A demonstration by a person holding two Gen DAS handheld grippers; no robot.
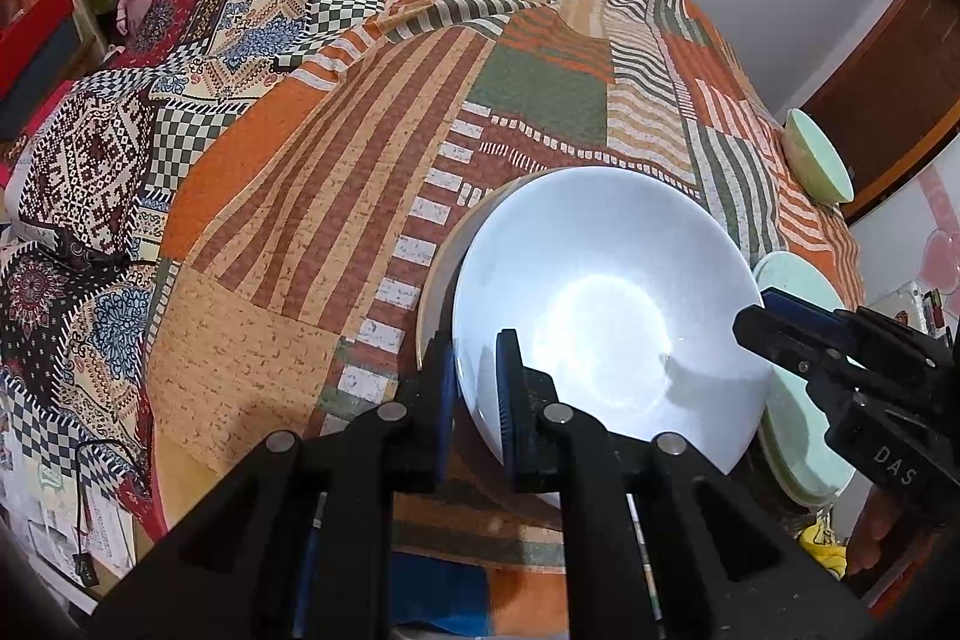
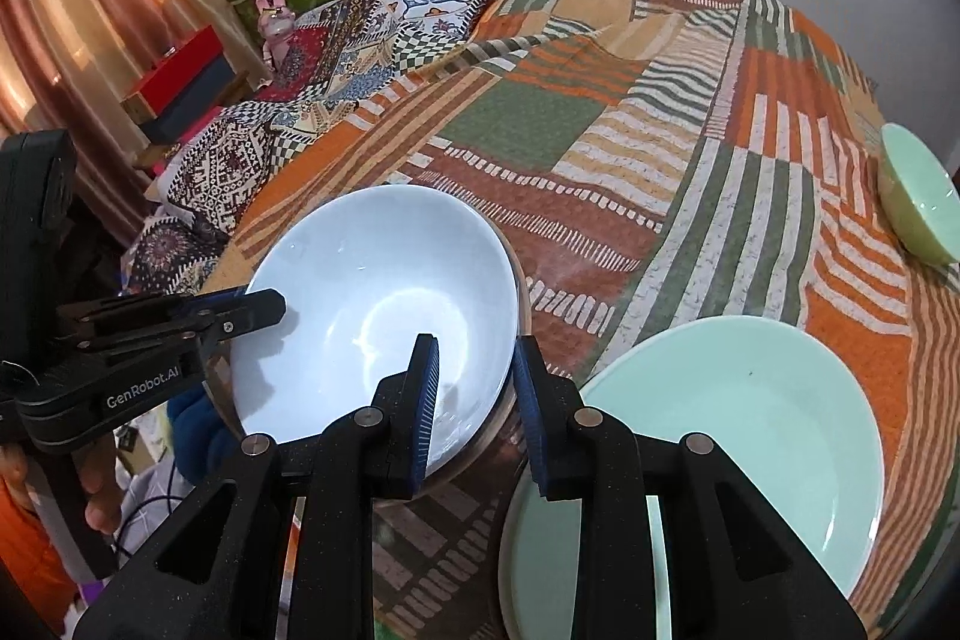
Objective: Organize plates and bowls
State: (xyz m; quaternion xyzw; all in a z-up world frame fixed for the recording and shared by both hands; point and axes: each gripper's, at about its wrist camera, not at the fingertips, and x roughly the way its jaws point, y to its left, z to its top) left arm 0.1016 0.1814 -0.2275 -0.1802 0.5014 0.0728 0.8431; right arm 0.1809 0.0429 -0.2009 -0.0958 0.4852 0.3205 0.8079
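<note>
A pale white bowl (image 1: 600, 280) (image 2: 372, 280) rests inside a darker brown-rimmed bowl (image 1: 433, 304) (image 2: 489, 430) on the patchwork bedspread (image 1: 360, 160). My left gripper (image 1: 477, 394) (image 2: 264, 307) is shut on the white bowl's near-left rim. My right gripper (image 2: 477, 394) (image 1: 756, 322) straddles the opposite rim. One pad sits inside the white bowl, the other outside the brown rim, so it is closed on both. A stack of mint-green plates (image 2: 750, 430) (image 1: 798, 436) lies just right of the bowls. A small mint bowl (image 2: 918, 214) (image 1: 816, 160) sits farther right.
A patterned pillow and quilt (image 1: 180, 70) lie at the far left of the bed. Shelves with boxes and a pink toy rabbit (image 2: 276, 22) stand beyond the bed's left side. A wooden door (image 1: 888, 88) is at the right. A hand (image 2: 102, 502) shows under the left gripper.
</note>
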